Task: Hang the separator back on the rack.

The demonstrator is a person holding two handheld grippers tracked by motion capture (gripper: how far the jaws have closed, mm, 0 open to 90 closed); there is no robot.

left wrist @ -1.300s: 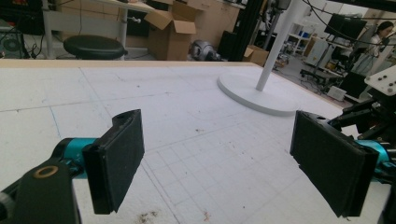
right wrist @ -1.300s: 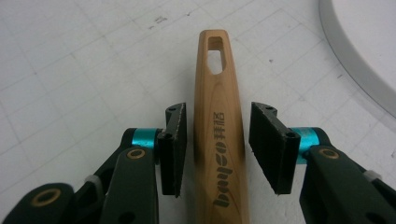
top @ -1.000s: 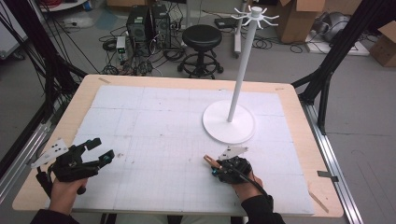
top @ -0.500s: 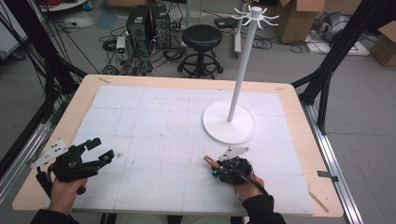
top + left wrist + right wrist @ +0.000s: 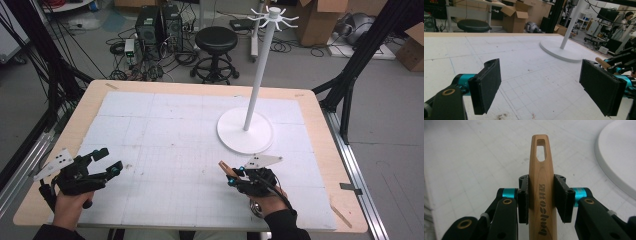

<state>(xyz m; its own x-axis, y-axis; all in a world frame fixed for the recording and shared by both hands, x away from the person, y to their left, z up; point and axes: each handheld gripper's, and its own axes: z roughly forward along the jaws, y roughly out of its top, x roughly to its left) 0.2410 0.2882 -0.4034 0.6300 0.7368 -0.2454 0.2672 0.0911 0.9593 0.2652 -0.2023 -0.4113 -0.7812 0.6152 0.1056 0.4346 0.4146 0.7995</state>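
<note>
— What's the right gripper [image 5: 541, 200] got?

— A wooden handle [image 5: 541, 182], clamped between its pads. The jaws stand partly closed, flush against both sides of the wood. The slotted end of the handle sticks out past the tips. In the high view it pokes out to the gripper's left, low over the mat [image 5: 165, 130].

— Anything different from a second ago?

— Hardly. Both hands sit where they were in the earlier high views, the grip looks the same, and the handle has not shifted. So the pick-up seems finished, and the carry has not started.

— And the left gripper [image 5: 102, 162]?

— Jaws wide apart, nothing between them, resting near the mat's left edge, well apart from the right one.

— Where would the handle go?

— My guess is the stand [image 5: 246, 131] just beyond the right gripper: a white round base, a tall pole, hooks [image 5: 274, 15] at the top. The slot looks meant for one of them. That would need a lift well above the table, and the slot turned to meet a hook.
</note>
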